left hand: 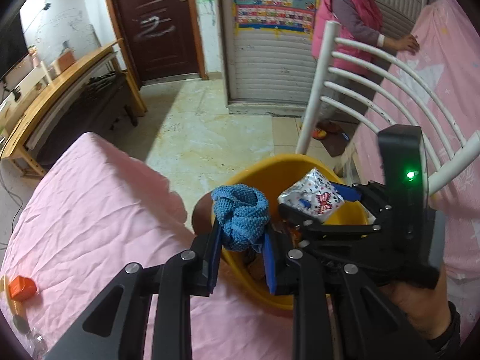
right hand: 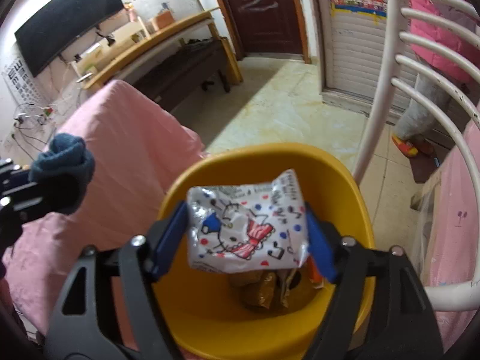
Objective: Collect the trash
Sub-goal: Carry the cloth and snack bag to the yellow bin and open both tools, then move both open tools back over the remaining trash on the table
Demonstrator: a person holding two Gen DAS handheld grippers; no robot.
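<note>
My left gripper [left hand: 242,240] is shut on a crumpled blue knitted cloth [left hand: 241,219] and holds it over the near rim of the yellow bin [left hand: 264,168]. My right gripper [right hand: 246,234] is shut on a white cartoon-printed packet [right hand: 244,228] and holds it above the open yellow bin [right hand: 264,156]. Brown wrappers [right hand: 264,292] lie at the bin's bottom. In the left wrist view the right gripper [left hand: 315,207] with its packet [left hand: 312,199] hangs over the bin. In the right wrist view the left gripper's cloth [right hand: 64,157] shows at far left.
A pink-sheeted bed [left hand: 90,210] lies to the left with an orange block [left hand: 21,288] on it. A white rail headboard [left hand: 375,69] and a second pink bed [left hand: 444,75] stand on the right. A child in pink [left hand: 354,21] stands by it. A wooden desk [left hand: 69,69] lines the far left wall.
</note>
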